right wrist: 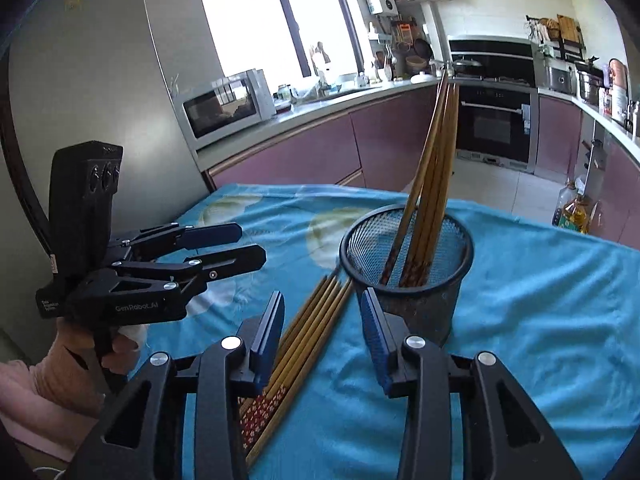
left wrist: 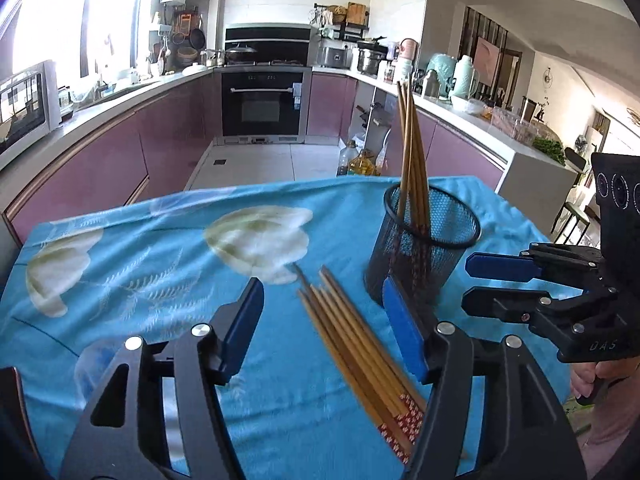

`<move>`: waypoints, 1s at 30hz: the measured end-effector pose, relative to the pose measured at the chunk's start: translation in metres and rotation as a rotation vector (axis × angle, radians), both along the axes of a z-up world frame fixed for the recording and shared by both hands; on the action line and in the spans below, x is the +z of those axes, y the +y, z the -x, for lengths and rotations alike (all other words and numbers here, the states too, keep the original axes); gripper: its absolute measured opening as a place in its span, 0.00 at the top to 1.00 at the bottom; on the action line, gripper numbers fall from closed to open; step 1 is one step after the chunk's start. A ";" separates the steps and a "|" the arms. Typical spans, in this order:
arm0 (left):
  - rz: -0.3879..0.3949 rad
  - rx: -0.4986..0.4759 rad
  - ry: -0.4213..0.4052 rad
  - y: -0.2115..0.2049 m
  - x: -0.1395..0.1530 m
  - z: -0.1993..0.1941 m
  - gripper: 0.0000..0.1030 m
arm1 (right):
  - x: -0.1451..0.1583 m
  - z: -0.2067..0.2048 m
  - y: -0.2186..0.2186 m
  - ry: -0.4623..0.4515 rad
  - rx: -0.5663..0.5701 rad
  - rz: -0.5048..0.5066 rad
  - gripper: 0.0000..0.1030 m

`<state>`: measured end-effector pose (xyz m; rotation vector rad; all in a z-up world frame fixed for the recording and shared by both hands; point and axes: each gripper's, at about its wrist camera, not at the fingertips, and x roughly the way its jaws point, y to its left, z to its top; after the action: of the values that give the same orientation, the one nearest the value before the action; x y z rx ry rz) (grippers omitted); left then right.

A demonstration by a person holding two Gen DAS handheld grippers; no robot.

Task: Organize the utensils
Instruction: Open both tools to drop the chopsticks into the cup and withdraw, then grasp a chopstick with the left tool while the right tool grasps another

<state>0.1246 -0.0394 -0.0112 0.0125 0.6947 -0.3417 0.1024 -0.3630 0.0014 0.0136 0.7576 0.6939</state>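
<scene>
Loose chopsticks point(left wrist: 356, 344) lay bundled on the blue-clothed tabletop point(left wrist: 160, 280), just beside a black mesh cup point(left wrist: 420, 248) with more chopsticks standing tilted in it.
The sticks were tan with red patterned ends. Left tongs point(left wrist: 324, 320) stood wide and right tongs point(right wrist: 320, 320) partly apart, gripping nothing. The tongs' frames cut off the bundle's patterned ends; motion blur softened the sticks.

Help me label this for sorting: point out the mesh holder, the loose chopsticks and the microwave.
mesh holder point(left wrist: 404, 268): left wrist view, front wall.
loose chopsticks point(left wrist: 352, 340): left wrist view, mid-shafts.
microwave point(right wrist: 224, 108): right wrist view, door glass.
</scene>
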 end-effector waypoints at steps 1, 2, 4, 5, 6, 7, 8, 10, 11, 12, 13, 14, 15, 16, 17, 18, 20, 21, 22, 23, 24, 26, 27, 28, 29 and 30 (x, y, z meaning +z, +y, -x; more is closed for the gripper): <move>-0.004 0.002 0.017 0.003 -0.007 0.003 0.40 | -0.008 0.000 0.002 0.020 -0.001 0.004 0.63; -0.009 0.012 0.031 0.005 -0.014 0.005 0.40 | -0.015 -0.001 0.004 0.043 -0.007 0.007 0.63; -0.013 0.019 0.059 0.007 -0.027 0.010 0.40 | -0.027 0.000 0.008 0.071 -0.020 0.021 0.63; -0.014 0.023 0.072 0.006 -0.031 0.011 0.40 | -0.032 0.001 0.010 0.082 -0.023 0.026 0.63; -0.017 0.027 0.088 0.006 -0.037 0.012 0.40 | -0.036 0.002 0.012 0.088 -0.023 0.036 0.63; -0.018 0.025 0.105 0.006 -0.042 0.014 0.40 | -0.038 0.004 0.015 0.088 -0.024 0.049 0.63; -0.015 0.024 0.117 0.006 -0.047 0.015 0.40 | -0.040 0.006 0.017 0.087 -0.024 0.059 0.63; -0.014 0.020 0.134 0.002 -0.053 0.017 0.40 | -0.043 0.008 0.021 0.092 -0.022 0.067 0.63; -0.017 0.020 0.139 0.001 -0.054 0.018 0.40 | -0.045 0.009 0.022 0.095 -0.025 0.073 0.63; -0.021 0.020 0.146 0.001 -0.057 0.019 0.40 | -0.047 0.010 0.023 0.096 -0.029 0.081 0.63; -0.023 0.019 0.154 0.000 -0.060 0.020 0.40 | -0.048 0.010 0.024 0.100 -0.030 0.087 0.63; -0.024 0.017 0.161 -0.001 -0.062 0.021 0.40 | -0.050 0.011 0.025 0.103 -0.030 0.090 0.63; -0.027 0.018 0.167 -0.001 -0.064 0.021 0.40 | -0.050 0.012 0.026 0.104 -0.030 0.096 0.63; -0.031 0.019 0.171 -0.001 -0.065 0.022 0.40 | -0.050 0.011 0.026 0.103 -0.031 0.102 0.63; -0.033 0.018 0.176 -0.002 -0.067 0.022 0.40 | -0.051 0.012 0.027 0.101 -0.031 0.108 0.63; -0.035 0.017 0.180 -0.002 -0.068 0.022 0.40 | -0.051 0.012 0.027 0.099 -0.030 0.112 0.63; -0.039 0.018 0.188 -0.003 -0.068 0.022 0.40 | -0.051 0.010 0.028 0.095 -0.031 0.124 0.63; -0.039 0.013 0.191 -0.004 -0.070 0.022 0.40 | -0.051 0.009 0.031 0.093 -0.032 0.129 0.63; -0.041 0.013 0.193 -0.005 -0.070 0.022 0.40 | -0.053 0.009 0.034 0.092 -0.033 0.135 0.63; -0.044 0.012 0.194 -0.006 -0.071 0.022 0.40 | -0.053 0.009 0.035 0.090 -0.034 0.142 0.63; -0.046 0.008 0.194 -0.007 -0.071 0.022 0.40 | -0.053 0.009 0.036 0.088 -0.034 0.149 0.63; -0.056 0.002 0.192 -0.010 -0.072 0.022 0.41 | -0.055 0.008 0.038 0.086 -0.037 0.167 0.63; -0.064 0.001 0.193 -0.011 -0.072 0.021 0.41 | -0.056 0.008 0.038 0.086 -0.039 0.170 0.63; -0.074 0.002 0.194 -0.013 -0.072 0.022 0.42 | -0.056 0.009 0.038 0.086 -0.038 0.169 0.63; -0.078 0.003 0.191 -0.013 -0.072 0.022 0.42 | -0.057 0.008 0.038 0.086 -0.040 0.172 0.63; -0.079 0.001 0.192 -0.013 -0.072 0.022 0.43 | -0.057 0.008 0.037 0.087 -0.042 0.174 0.63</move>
<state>0.1030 -0.0524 -0.0833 0.0547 0.8979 -0.3173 0.0946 -0.3255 -0.0558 -0.0989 0.8974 0.5885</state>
